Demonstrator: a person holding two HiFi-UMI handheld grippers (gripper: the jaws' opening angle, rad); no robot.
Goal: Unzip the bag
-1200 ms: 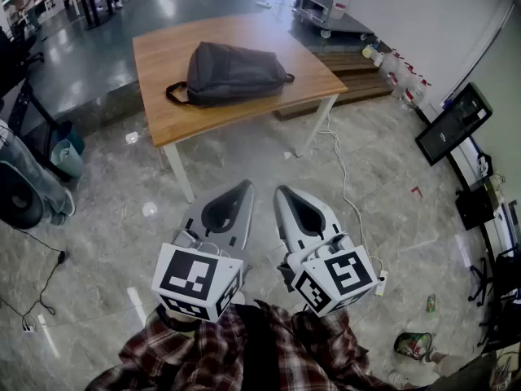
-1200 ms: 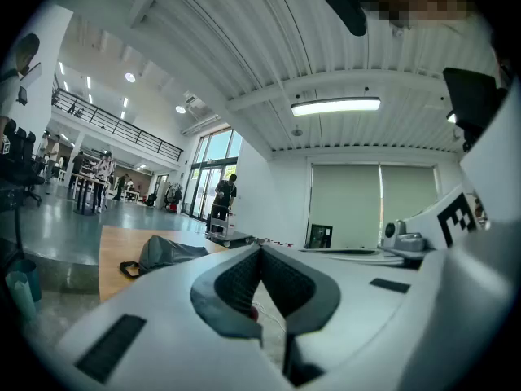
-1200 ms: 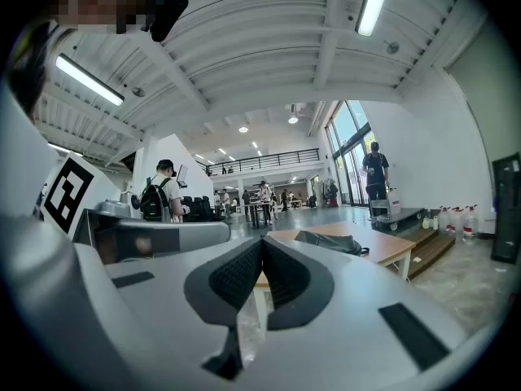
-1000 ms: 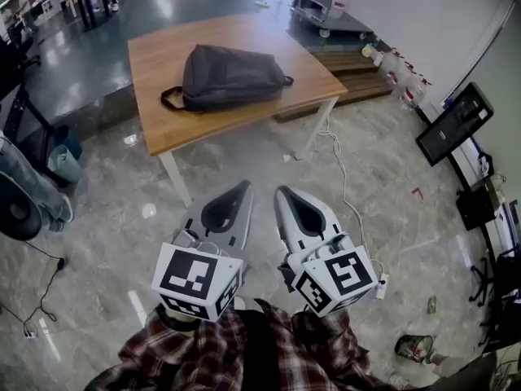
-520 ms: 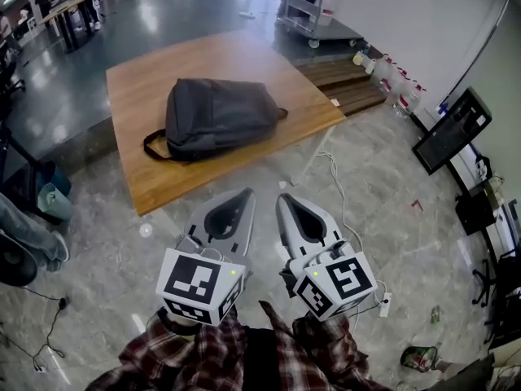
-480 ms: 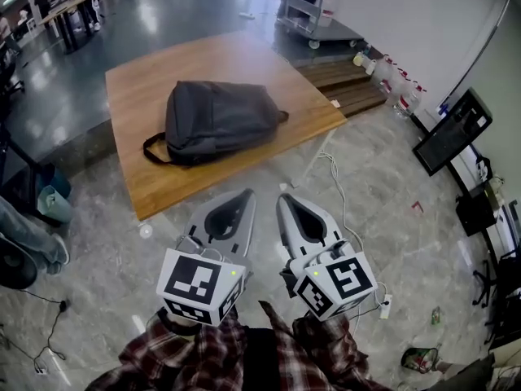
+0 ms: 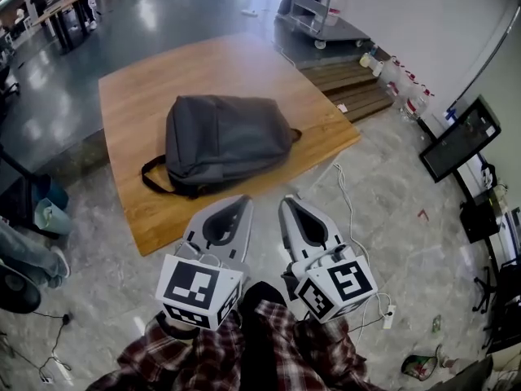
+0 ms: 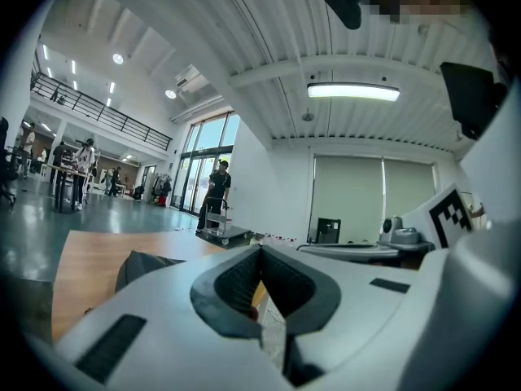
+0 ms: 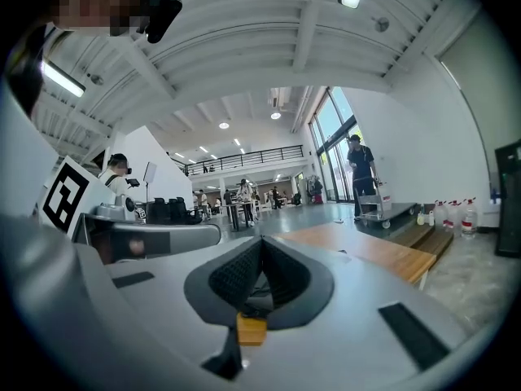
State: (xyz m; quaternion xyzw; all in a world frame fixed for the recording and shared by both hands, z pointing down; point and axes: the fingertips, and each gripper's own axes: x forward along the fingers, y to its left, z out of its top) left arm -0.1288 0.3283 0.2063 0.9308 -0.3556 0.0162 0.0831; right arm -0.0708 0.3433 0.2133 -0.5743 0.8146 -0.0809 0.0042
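Head view: grey bag (image 7: 224, 141) lies flat on wooden desk (image 7: 146, 72), approx mid-top, w/ a dark strap (image 7: 155, 182) looping off its L end toward the desk's near edge. Zip too small to make out.

Left tongs (image 7: 244, 203) and right tongs (image 7: 286, 203) sit side by side low in front of the person, tips pointing at the desk and overlapping its near edge in the pic. Neither touches the bag, which is apart from both, just beyond the tips. A marker cube (image 7: 198, 290) rides at the rear of each, above plaid sleeves (image 7: 269, 357).

Left gripper view: jaws pressed together, tips meeting, nothing btwn them. Bag shows low L past the jaws, resting on the desk's wood top.

Right gripper view: jaws likewise closed tip to tip, nothing held. A small orange block (image 9: 251, 330) sits at the base of the jaw gap. A desk corner shows to the R of the jaws.

Surroundings: grey stone floor (image 7: 391, 218), white cable (image 7: 348, 206) trailing on it R of the desk, dark monitor (image 7: 458, 137) by the R wall, cart (image 7: 321, 19) beyond the desk's far side. A person (image 8: 216, 190) stands by the cart in both gripper views.
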